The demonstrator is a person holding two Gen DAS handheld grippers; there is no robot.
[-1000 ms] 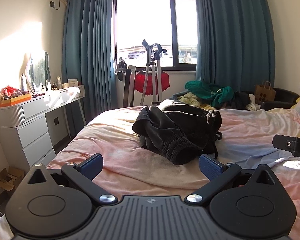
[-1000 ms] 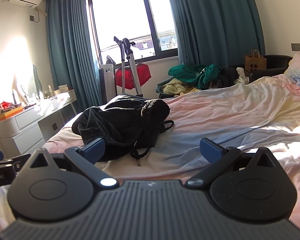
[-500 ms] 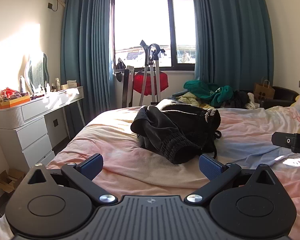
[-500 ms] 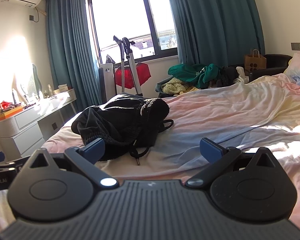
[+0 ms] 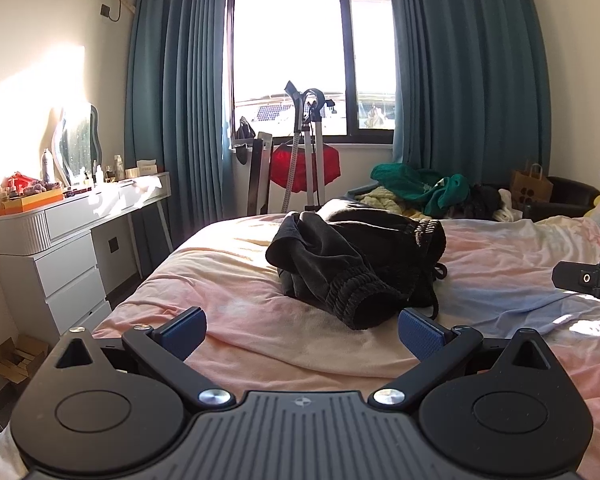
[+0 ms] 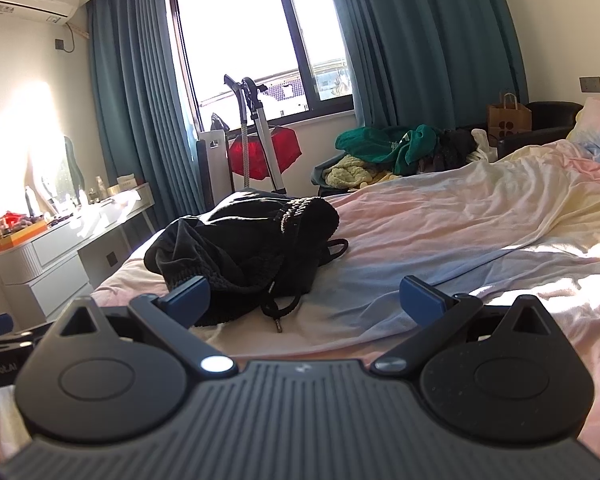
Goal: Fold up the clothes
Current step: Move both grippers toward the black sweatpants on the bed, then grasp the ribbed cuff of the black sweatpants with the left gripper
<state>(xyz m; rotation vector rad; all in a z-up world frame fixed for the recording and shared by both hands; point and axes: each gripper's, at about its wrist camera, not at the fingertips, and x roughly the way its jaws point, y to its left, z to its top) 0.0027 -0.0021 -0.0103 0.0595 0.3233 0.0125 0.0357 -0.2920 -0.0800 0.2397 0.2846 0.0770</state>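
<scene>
A crumpled black garment [image 5: 356, 256] with ribbed cuffs and a drawstring lies in a heap on the bed, also seen in the right wrist view as the same black garment [image 6: 244, 244]. My left gripper [image 5: 302, 330] hovers open just short of its near cuff, nothing between the blue pads. My right gripper [image 6: 304, 300] is open too, its left pad [image 6: 188, 294] close to the heap's near edge and the drawstring end [image 6: 278, 326]. A part of the right gripper [image 5: 588, 279] shows at the right edge of the left wrist view.
The bed [image 5: 228, 292] has a pastel pink, yellow and blue sheet. A white dresser [image 5: 60, 248] stands left of it. A chair heaped with green and yellow clothes [image 5: 420, 192] and a garment steamer [image 5: 308, 148] stand by the window. A paper bag [image 5: 532, 184] sits on a black armchair.
Both grippers have crept slightly closer to the black garment, which now looks a little larger. Both stay open.
</scene>
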